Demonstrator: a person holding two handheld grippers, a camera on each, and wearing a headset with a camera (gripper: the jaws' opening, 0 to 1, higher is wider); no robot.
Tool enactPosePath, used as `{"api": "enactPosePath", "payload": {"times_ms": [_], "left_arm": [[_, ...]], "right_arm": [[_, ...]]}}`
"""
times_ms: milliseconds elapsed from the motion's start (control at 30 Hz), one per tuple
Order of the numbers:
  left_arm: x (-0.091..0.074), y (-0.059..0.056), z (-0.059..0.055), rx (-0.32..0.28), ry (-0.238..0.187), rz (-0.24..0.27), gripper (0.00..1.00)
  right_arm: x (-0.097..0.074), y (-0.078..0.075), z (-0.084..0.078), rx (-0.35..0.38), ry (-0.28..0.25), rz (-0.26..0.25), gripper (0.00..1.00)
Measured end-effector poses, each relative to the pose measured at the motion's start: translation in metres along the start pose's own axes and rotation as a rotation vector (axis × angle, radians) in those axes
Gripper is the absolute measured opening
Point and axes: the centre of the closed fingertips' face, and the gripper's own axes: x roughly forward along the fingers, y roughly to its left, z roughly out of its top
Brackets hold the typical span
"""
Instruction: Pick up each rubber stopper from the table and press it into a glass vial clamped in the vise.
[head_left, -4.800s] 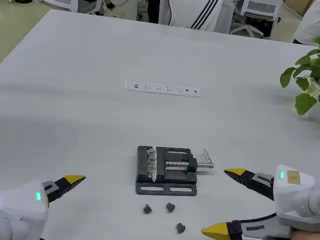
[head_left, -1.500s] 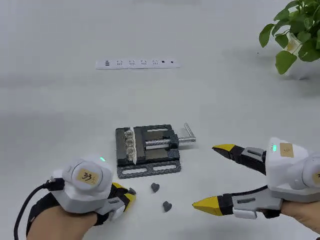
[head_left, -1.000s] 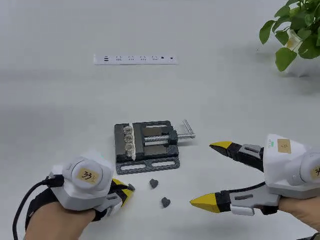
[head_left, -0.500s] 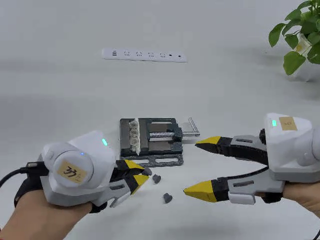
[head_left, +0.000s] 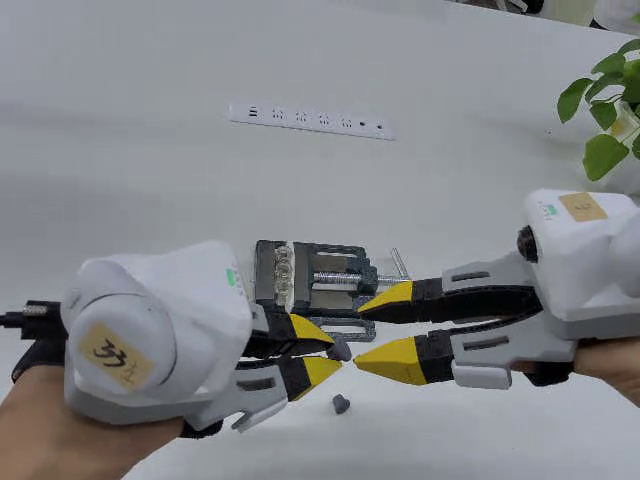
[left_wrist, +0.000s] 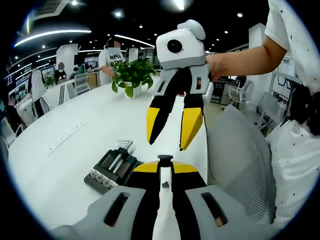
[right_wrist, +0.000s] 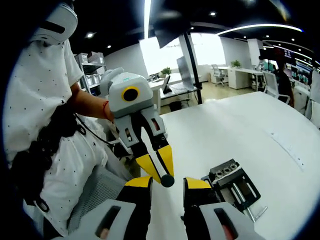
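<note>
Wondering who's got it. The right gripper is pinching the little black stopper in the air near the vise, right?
No, the left gripper is pinching the little black stopper in the air near the vise. The right gripper view shows it in that gripper's jaws.

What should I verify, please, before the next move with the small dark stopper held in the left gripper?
1. Grip: small dark rubber stopper pinched at the tips of the left gripper: ok.
2. Jaws of the right gripper open to receive it: ok.
3. Stopper far enough in between the right jaws: cannot tell.
4. Row of clear glass vials seated in the black metal vise: ok.
5. Vial mouths free of stoppers: cannot tell.
6. One spare dark stopper lies on the white table, apart from both grippers: ok.
</note>
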Motion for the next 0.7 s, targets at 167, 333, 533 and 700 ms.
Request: {"api": "enactPosePath", "payload": {"times_ms": [167, 333, 533, 700], "left_arm": [[-0.0015, -0.0031, 0.0040, 0.023, -0.008, -0.009, 0.04], [-0.0028, -0.0045, 0.0063, 0.040, -0.016, -0.014, 0.04], [-0.0047, -0.0066, 0.0073, 0.053, -0.016, -0.020, 0.04], [-0.0057, -0.0069, 0.0083, 0.053, -0.017, -0.021, 0.04]], "right_arm": [[0.0027, 0.0049, 0.0034, -0.032, 0.030, 0.027, 0.15], [0.0045, 0.0079, 0.0010, -0.055, 0.063, 0.045, 0.10], [0.0044, 0.0084, 0.0020, -0.064, 0.068, 0.053, 0.08], [0.0045, 0.0080, 0.0023, -0.069, 0.069, 0.053, 0.07]]}}
